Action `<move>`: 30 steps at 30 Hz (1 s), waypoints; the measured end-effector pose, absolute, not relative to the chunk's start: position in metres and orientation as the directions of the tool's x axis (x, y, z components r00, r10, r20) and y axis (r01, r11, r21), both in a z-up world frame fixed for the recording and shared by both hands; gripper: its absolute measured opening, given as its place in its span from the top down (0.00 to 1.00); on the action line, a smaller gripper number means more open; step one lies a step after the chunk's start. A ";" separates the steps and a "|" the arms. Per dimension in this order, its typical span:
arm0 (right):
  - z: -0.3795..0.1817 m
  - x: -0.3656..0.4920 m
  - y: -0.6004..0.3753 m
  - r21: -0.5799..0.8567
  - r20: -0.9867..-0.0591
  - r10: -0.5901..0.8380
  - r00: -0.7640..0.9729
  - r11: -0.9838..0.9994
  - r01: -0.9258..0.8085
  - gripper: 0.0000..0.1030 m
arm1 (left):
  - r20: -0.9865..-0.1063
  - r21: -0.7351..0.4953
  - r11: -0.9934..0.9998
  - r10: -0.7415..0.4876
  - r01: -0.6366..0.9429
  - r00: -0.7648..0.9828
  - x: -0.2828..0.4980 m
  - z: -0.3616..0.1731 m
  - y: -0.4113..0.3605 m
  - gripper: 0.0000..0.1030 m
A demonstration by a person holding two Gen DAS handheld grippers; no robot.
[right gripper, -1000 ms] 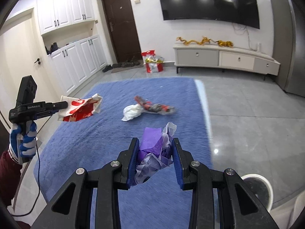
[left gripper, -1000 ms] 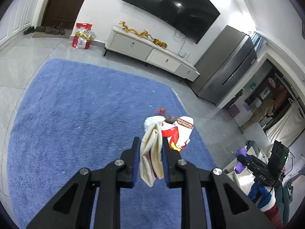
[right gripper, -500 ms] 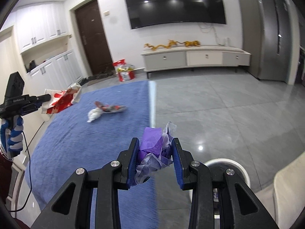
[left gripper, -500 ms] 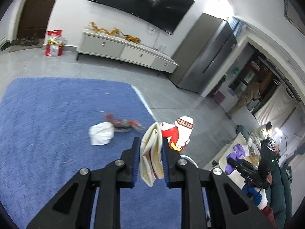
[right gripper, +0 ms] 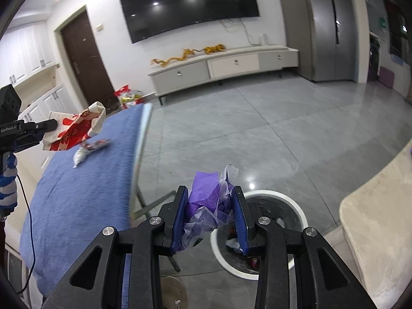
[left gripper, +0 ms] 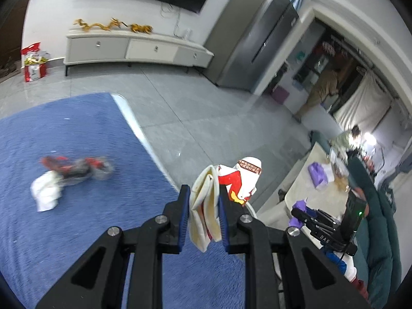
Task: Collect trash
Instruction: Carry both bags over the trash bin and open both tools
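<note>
Jaws of the left gripper (left gripper: 204,206) are clamped narrow on a folded red-and-white paper bag (left gripper: 221,190), which stands up between the blue pads and is held in the air above the edge of the blue cloth (left gripper: 64,231); jaws of the right gripper (right gripper: 209,213) are closed on a crumpled purple wrapper (right gripper: 208,200) with clear film bunched around it, held above the floor just beside a white-rimmed bin (right gripper: 296,206); some scraps lie inside the bin, too small to identify; in the right wrist view the blue cloth covers a table whose metal legs show under its near edge; further out on the cloth lie a white crumpled paper (left gripper: 46,193) and, touching it, a red-and-dark wrapper (left gripper: 77,167), blurred; a beige surface (right gripper: 381,231) stands to the right of the bin; beyond, grey tiled floor (right gripper: 257,128) runs to a long low cabinet (right gripper: 226,67) against the wall, with a gold dragon ornament (right gripper: 180,56) on top and a large dark television (right gripper: 188,7) mounted above; a red gift bag (left gripper: 33,61) sits on the floor near a brown door (right gripper: 85,59).
</note>
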State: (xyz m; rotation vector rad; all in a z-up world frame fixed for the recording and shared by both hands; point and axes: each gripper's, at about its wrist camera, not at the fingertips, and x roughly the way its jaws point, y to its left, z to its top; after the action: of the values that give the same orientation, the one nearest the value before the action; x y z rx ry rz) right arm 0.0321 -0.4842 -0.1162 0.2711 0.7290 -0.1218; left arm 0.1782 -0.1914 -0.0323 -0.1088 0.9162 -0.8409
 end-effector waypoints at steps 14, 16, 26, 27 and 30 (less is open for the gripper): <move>-0.196 0.056 -0.550 0.198 -0.765 -0.077 0.639 0.916 0.348 0.67 | -0.809 -0.324 0.677 -0.560 0.661 0.176 0.176 -0.117 -0.370 0.80; -0.205 0.060 -0.554 0.191 -0.776 -0.084 0.625 0.913 0.360 0.67 | -0.824 -0.307 0.679 -0.541 0.667 0.171 0.174 -0.130 -0.389 0.80; -0.244 0.065 -0.575 0.157 -0.814 -0.123 0.568 0.894 0.420 0.65 | -0.851 -0.348 0.681 -0.517 0.644 0.086 0.169 -0.190 -0.451 0.69; -0.248 0.065 -0.575 0.143 -0.819 -0.134 0.558 0.894 0.425 0.63 | -0.855 -0.352 0.679 -0.513 0.645 0.074 0.168 -0.195 -0.454 0.65; -0.251 0.063 -0.575 0.116 -0.824 -0.157 0.545 0.894 0.432 0.48 | -0.855 -0.357 0.666 -0.515 0.655 0.058 0.164 -0.198 -0.456 0.56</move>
State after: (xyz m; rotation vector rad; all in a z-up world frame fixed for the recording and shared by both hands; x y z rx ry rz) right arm 0.0635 -0.5751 -0.2509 0.3235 0.9337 -0.3564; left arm 0.1643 -0.4557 -0.1981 0.1392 1.2246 -0.8917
